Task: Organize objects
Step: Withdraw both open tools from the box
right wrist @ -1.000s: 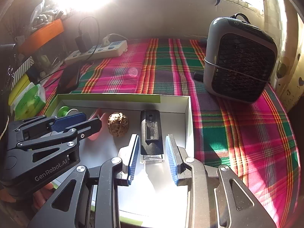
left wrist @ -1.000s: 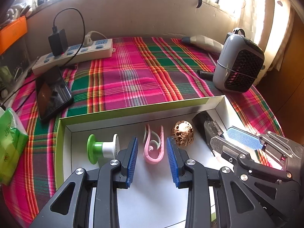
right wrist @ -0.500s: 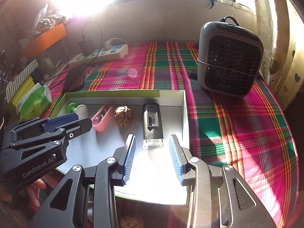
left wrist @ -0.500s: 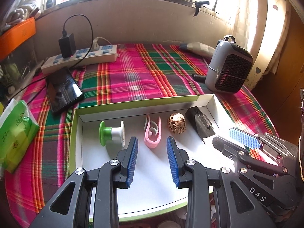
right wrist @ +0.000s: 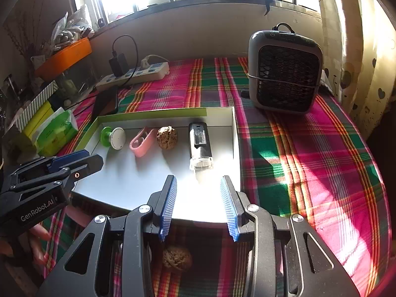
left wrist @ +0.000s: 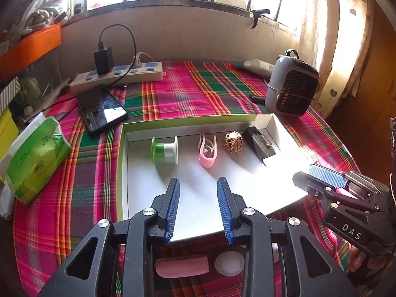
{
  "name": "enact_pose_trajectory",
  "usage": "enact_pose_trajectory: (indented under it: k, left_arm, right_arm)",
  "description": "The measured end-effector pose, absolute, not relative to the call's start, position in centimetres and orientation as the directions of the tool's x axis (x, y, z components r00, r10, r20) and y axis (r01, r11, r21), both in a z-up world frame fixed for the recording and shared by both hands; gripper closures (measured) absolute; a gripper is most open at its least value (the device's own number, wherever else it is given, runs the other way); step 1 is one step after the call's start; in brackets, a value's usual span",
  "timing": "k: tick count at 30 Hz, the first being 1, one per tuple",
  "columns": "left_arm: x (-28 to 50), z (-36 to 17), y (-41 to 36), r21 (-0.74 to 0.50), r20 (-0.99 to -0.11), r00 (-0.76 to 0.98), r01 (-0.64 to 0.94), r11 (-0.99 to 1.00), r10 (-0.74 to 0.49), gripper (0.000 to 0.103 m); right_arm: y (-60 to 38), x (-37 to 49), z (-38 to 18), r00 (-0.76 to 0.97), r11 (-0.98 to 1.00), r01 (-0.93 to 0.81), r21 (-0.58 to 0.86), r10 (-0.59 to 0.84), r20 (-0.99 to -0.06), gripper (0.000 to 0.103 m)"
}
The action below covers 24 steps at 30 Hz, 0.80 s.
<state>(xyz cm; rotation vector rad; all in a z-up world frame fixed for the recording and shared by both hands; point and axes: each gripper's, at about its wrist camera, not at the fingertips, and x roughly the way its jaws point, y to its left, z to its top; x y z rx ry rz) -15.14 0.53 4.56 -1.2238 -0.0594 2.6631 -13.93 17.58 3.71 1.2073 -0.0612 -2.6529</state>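
A white tray with a green rim (left wrist: 193,120) (right wrist: 158,112) lies on the plaid cloth. In a row in it lie a green-and-white spool (left wrist: 164,150) (right wrist: 112,137), a pink clip (left wrist: 208,151) (right wrist: 141,141), a walnut (left wrist: 233,142) (right wrist: 167,137) and a black device with a clear cap (left wrist: 259,145) (right wrist: 200,146). My left gripper (left wrist: 199,206) is open and empty above the tray's near edge. My right gripper (right wrist: 199,206) is open and empty above the tray's near right corner. Below the grippers on the cloth lie a pink bar (left wrist: 182,266), a white disc (left wrist: 229,263) and a second walnut (right wrist: 177,257).
A grey fan heater (left wrist: 292,86) (right wrist: 284,71) stands at the back right. A power strip with a charger (left wrist: 116,75) (right wrist: 133,75), a black phone (left wrist: 101,107) and a green tissue pack (left wrist: 32,156) (right wrist: 55,131) lie at the left.
Both grippers have pulled back and up from the tray. The right gripper's jaws have opened wider. The objects in the tray have not moved.
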Motion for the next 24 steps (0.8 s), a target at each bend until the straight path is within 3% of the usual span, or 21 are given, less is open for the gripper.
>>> enact_pose_trajectory:
  k: [24]
  left_arm:
    - [-9.3,3.0,-4.7,-0.166,-0.737,-0.642,-0.129,-0.978,0.21,0.073]
  right_arm:
    - [18.8,-8.3,3.7,-0.669,-0.966,0.221,0.132,-0.249,-0.701,0.064]
